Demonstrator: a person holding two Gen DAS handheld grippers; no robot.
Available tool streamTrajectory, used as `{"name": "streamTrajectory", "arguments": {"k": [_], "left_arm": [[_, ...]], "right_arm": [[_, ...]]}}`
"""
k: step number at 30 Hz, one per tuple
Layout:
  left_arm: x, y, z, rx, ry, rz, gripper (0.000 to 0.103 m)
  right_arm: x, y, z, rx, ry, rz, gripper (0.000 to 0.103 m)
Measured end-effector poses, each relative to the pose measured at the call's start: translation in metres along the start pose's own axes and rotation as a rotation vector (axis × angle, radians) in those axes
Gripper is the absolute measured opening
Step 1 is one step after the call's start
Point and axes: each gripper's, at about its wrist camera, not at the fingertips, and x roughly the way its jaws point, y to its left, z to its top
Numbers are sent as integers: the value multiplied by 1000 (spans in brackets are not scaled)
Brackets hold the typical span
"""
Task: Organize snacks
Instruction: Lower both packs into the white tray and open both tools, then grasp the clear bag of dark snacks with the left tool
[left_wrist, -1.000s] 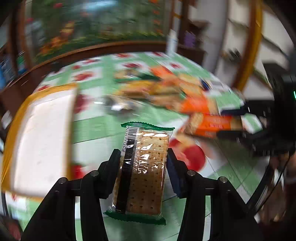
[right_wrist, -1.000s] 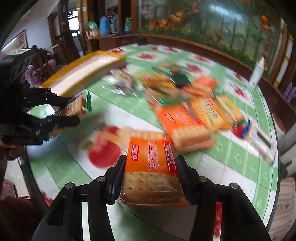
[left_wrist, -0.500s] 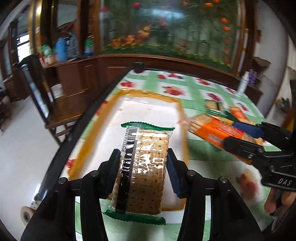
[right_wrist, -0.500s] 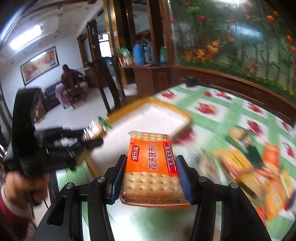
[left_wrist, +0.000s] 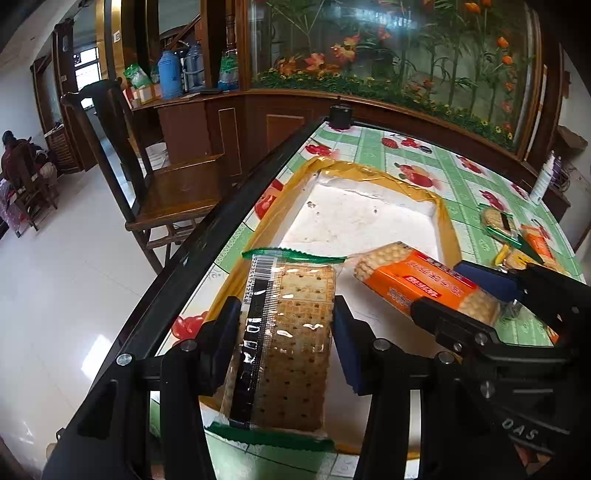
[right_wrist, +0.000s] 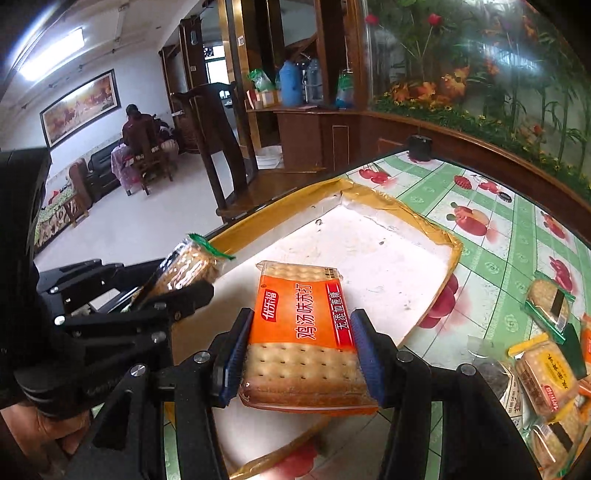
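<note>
Tray (left_wrist: 445, 225) floor is lying bare beyond both held packets; its raised yellow rim is fencing all sides. Right of tray, loose snack packets (right_wrist: 546, 373) are crowding the table (right_wrist: 517, 236); a chair (left_wrist: 147, 177) is standing left of it.

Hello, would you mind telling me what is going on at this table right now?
A person is sorting snacks with a gripper in each hand. The left gripper is shut on a green-edged cracker pack, the right gripper on an orange cracker pack. Both packs are held over the white tray, which has nothing in it yet. More snack packs lie on the tablecloth beside it.
</note>
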Motion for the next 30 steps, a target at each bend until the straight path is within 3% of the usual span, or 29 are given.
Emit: {"name": "streamTrajectory", "arguments": {"k": [6,8,10,12,24,30], "left_arm": [[1,6,0,-20,-5,42,48],[-2,8,0,-33,-3,63,57],[-6,9,1,-34,-15,77,68],[-13,10,1,-40,-33,77,74],[-43,-12,5,-27,-88,39,74],[-53,-45,3,20,-101,-26,80]], "right_arm": [[1,4,0,-23,10,-31,55],[0,8,-1,-37,6,-49,57],[-8,12,-2,-58,-16,-83,79],[-19,17,-1,-85,-47,-124,84],[-70,4,-12,-101,-90,-214,84],[-108,-42,-49,-4,-99,-244,84]]}}
